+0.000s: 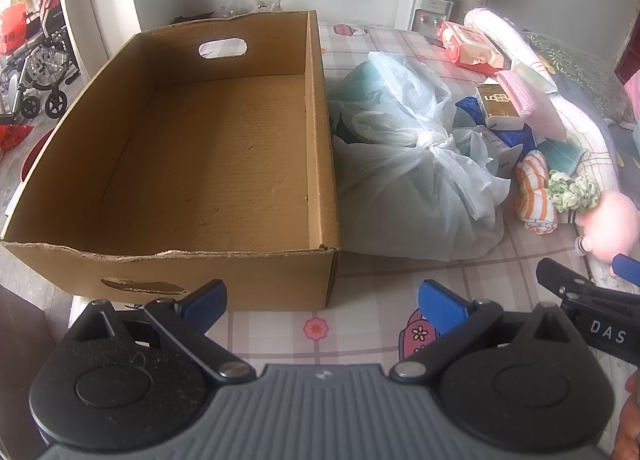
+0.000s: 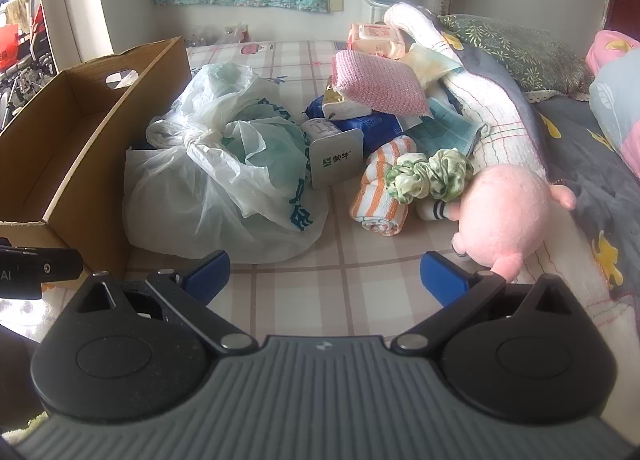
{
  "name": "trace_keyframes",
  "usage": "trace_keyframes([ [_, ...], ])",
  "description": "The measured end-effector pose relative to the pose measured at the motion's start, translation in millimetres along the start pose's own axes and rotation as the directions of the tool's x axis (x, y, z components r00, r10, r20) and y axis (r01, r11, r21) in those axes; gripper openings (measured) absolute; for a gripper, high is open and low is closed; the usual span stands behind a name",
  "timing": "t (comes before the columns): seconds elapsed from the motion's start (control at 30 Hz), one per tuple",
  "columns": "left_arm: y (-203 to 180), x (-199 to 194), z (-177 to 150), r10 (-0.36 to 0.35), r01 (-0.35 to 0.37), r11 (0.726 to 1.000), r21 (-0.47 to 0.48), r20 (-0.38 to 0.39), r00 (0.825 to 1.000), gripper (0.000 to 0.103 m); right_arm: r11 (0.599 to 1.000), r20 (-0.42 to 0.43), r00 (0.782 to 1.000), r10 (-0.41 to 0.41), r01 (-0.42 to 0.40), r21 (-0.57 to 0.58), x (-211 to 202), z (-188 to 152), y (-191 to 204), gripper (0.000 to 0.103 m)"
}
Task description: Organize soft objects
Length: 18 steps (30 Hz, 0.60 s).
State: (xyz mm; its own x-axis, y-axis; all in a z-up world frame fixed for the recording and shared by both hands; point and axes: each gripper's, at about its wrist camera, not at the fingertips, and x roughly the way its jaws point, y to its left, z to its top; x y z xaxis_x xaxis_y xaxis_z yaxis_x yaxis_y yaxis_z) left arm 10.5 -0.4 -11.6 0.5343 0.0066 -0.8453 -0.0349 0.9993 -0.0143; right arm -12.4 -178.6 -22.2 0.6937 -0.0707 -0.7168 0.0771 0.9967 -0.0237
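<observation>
Our left gripper (image 1: 323, 306) hovered with its fingers spread wide and empty over the bed's near edge, before the cardboard box (image 1: 224, 147). Our right gripper (image 2: 325, 280) was equally wide and empty. The knotted plastic bag (image 2: 216, 183) lay against the box; the pink plush toy (image 2: 506, 215) touched the green scrunchie (image 2: 430, 173) and striped towel (image 2: 382, 195).

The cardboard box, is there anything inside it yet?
No, the cardboard box shows only its bare brown floor in the left wrist view, and the tied plastic bag sits outside it.
</observation>
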Motion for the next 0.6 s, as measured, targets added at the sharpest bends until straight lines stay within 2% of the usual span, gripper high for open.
trace_keyframes([
  [0.6, 1.3, 1.0, -1.3, -0.001, 0.001, 1.0, 0.0, -0.002, 1.0, 0.102, 1.0, 0.002, 1.0, 0.001, -0.001, -0.001, -0.3, -0.2, 0.9, 0.102],
])
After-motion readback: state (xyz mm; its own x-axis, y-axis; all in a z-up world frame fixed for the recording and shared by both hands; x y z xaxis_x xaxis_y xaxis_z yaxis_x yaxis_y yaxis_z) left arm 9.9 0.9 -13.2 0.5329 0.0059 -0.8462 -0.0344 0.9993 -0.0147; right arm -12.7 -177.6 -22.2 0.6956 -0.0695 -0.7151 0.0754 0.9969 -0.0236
